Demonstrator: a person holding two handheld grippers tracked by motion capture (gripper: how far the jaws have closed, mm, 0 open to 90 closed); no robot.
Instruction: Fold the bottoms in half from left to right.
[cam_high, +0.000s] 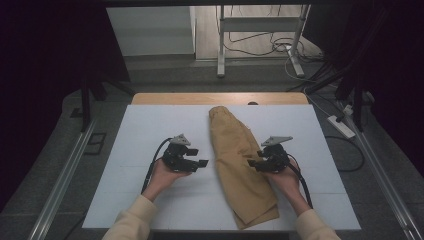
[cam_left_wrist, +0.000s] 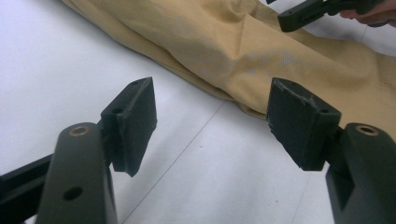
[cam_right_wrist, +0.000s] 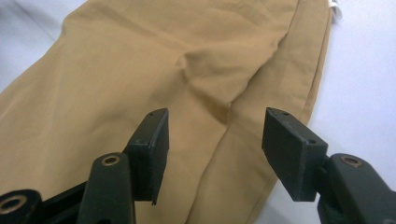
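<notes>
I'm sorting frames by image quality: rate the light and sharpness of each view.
High view: dark, dim surround, bright white table, sharp. Left gripper view: tan cloth garment grainy, soft; white surface overexposed. Right gripper view: even light, folds clear, near jaws slightly soft.

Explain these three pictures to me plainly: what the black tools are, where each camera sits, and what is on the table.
A person holds a two-jaw tool in each hand: the left hand-held gripper and the right hand-held gripper. The wide picture comes from a camera above the table. The other two come from cameras riding on each gripper, looking along its black jaws. On the white table lies a folded tan garment. Both grippers are open and hold nothing; the right one is over the cloth, the left beside its edge.
</notes>
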